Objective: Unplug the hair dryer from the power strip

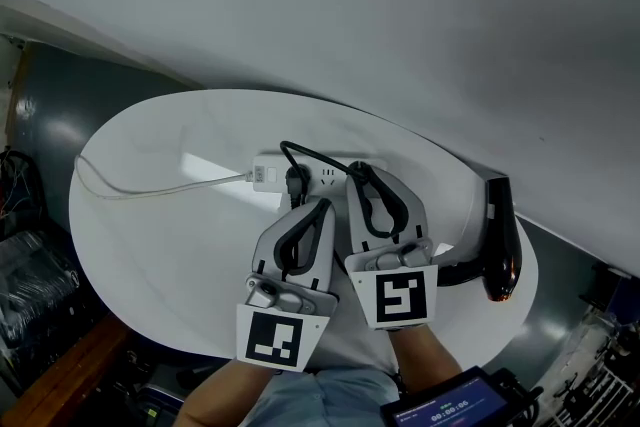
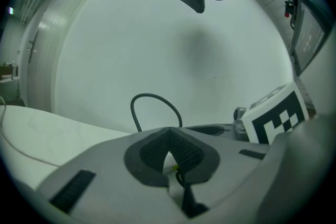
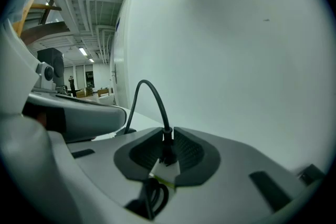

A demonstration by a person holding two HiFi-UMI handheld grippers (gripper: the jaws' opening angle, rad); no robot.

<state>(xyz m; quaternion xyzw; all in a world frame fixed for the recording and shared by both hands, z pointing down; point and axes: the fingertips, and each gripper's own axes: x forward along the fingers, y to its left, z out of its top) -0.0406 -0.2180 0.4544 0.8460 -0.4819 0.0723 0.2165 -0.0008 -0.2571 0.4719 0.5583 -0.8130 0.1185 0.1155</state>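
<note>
A white power strip (image 1: 322, 177) lies at the middle of the white oval table (image 1: 150, 245). The black hair dryer (image 1: 500, 240) lies at the table's right edge. Its black cord (image 1: 310, 155) arcs over the strip. My right gripper (image 1: 357, 171) reaches onto the strip. In the right gripper view its jaws (image 3: 168, 131) are shut on the black plug (image 3: 167, 150), with the cord (image 3: 149, 89) rising out of them. My left gripper (image 1: 322, 206) sits just left of it at the strip's near edge. Its tips (image 2: 169, 131) meet, with white strip showing below them.
A white cable (image 1: 150, 190) runs left from the strip across the table. A pale curved wall stands close behind. Dark clutter fills the floor at left (image 1: 30, 265). A small screen (image 1: 450, 410) shows at the bottom edge near my arms.
</note>
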